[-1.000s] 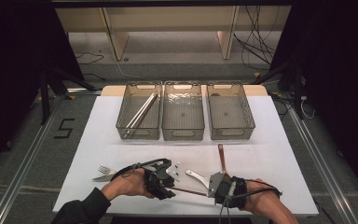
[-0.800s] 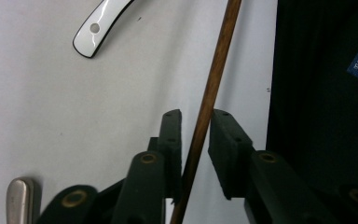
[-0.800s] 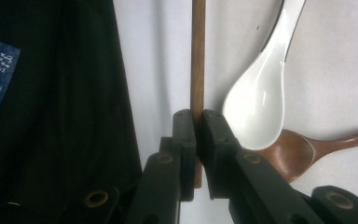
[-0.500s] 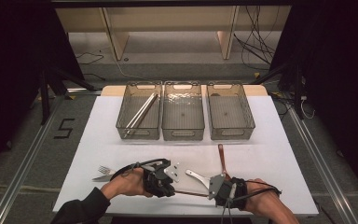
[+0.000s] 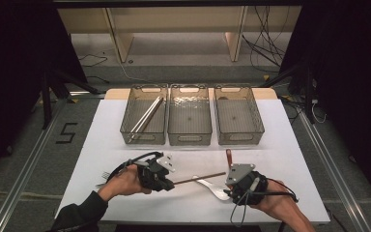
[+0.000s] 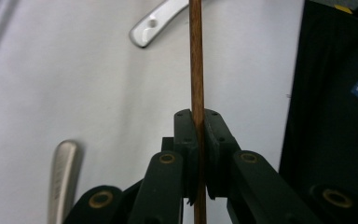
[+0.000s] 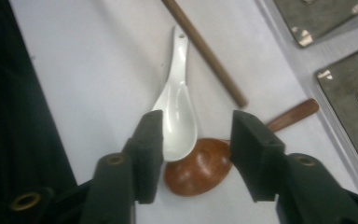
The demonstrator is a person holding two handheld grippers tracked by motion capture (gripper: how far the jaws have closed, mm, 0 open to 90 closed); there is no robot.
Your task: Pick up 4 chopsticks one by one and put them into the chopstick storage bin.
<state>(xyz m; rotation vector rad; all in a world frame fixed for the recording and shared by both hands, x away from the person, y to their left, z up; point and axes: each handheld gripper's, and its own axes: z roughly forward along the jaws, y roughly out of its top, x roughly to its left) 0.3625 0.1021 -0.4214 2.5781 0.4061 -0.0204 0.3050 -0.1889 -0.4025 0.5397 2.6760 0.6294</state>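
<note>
The left gripper (image 6: 199,140) is clamped on a thin brown wooden chopstick (image 6: 196,56), its two black jaws pressed tight against the stick on either side. From above, that chopstick (image 5: 200,178) reaches out from the left gripper (image 5: 166,180) across the white table (image 5: 290,145) towards the person's right, low over the near part of the tabletop. Its far end stops just short of the right gripper (image 5: 227,186).

The right gripper (image 7: 193,140) stands open, jaws wide apart, hovering above the bowl of a white ceramic soup spoon (image 7: 177,112). That spoon's bowl overlaps the bowl of a dark reddish-brown wooden spoon (image 7: 200,170), whose handle runs off past the right-hand jaw. The chopstick (image 7: 205,51) passes just beside the white spoon's handle.

A silver metal handle (image 6: 63,177) lies on the table near the left gripper, and a metal fork (image 5: 104,175) peeks out beside the person's left hand (image 5: 125,181).

At the far side of the table three clear plastic bins sit in a row, touching. The left bin (image 5: 162,137) holds a couple of long pale sticks (image 5: 145,116) laid on a slant.
</note>
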